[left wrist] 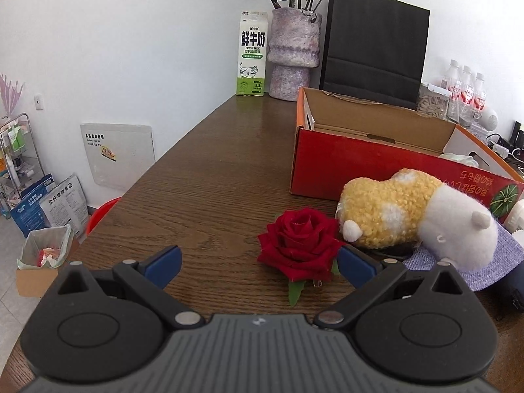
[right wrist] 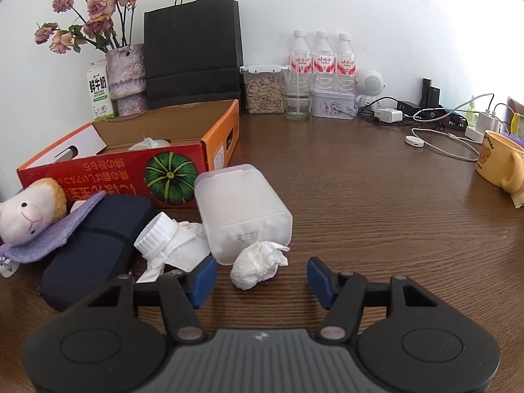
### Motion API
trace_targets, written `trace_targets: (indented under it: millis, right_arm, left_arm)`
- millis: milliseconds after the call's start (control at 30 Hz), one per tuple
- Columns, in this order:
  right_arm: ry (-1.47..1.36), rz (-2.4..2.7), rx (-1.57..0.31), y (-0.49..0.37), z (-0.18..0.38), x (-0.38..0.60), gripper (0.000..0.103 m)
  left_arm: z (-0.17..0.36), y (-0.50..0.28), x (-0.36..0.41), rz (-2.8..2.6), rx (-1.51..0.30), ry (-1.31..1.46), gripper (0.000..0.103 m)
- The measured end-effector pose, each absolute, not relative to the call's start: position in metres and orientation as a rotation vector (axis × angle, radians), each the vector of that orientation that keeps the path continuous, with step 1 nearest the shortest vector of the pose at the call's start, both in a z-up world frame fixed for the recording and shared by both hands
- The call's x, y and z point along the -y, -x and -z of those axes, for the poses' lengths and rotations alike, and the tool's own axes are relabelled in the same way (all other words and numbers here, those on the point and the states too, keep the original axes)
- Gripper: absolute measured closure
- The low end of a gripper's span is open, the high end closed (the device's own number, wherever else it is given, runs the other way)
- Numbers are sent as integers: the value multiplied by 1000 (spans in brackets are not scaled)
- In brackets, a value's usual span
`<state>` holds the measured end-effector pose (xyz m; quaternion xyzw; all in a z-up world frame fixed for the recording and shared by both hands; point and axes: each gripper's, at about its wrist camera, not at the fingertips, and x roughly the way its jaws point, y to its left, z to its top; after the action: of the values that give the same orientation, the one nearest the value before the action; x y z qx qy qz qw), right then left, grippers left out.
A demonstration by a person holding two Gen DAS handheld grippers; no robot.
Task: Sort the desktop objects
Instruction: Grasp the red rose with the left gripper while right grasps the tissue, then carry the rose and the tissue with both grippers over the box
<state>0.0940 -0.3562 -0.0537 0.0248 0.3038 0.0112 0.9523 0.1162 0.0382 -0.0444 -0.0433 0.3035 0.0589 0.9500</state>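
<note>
Dark wood-grain desk (right wrist: 376,196) fills both views. Nearest the red box (right wrist: 114,177), the right gripper (right wrist: 262,278) stands released around a crumpled tissue (right wrist: 257,263), pads not touching it. Light and soft, it should crush easily; pinch its middle. Just behind lies a white plastic jar (right wrist: 242,209), close enough to get nudged. The left gripper (left wrist: 258,265) is released too, its right pad brushing a fragile red rose (left wrist: 299,245); a plush toy (left wrist: 416,216) crowds it.

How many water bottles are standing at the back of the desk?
3: left bottle, middle bottle and right bottle, side by side against the wall behind the glass. More may be hidden.
</note>
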Motion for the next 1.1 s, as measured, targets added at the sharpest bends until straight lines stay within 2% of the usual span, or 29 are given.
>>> trace_targets:
  millis: [67, 167, 200, 233, 633, 733, 800, 833, 1100]
  right_arm:
    - [-51, -29, -626, -98, 54, 356, 50]
    - [-62, -56, -635, -101, 55, 356, 66]
    - [-64, -60, -632, -101, 55, 355, 80]
    - [-68, -65, -630, -101, 54, 355, 85]
    - [-60, -70, -605, -96, 51, 353, 85]
    - [-54, -73, -604, -96, 51, 352, 85]
    - [-49, -75, -606, -96, 51, 351, 85]
    - [-47, -74, -606, -96, 51, 351, 85]
    - [-52, -65, -600, -95, 51, 351, 85]
  left_arm:
    - [45, -119, -38, -122, -618, 88, 0]
    - [46, -121, -39, -122, -611, 96, 0]
    - [46, -122, -39, -117, -613, 99, 0]
    - [46, -123, -39, -110, -616, 103, 0]
    - [45, -128, -39, -25, -601, 136, 1]
    - [45, -129, -34, -8, -602, 117, 20]
    - [45, -129, -31, 0, -610, 101, 55]
    - [45, -130, -30, -3, -614, 94, 62]
    - [44, -116, -35, -42, -582, 112, 67]
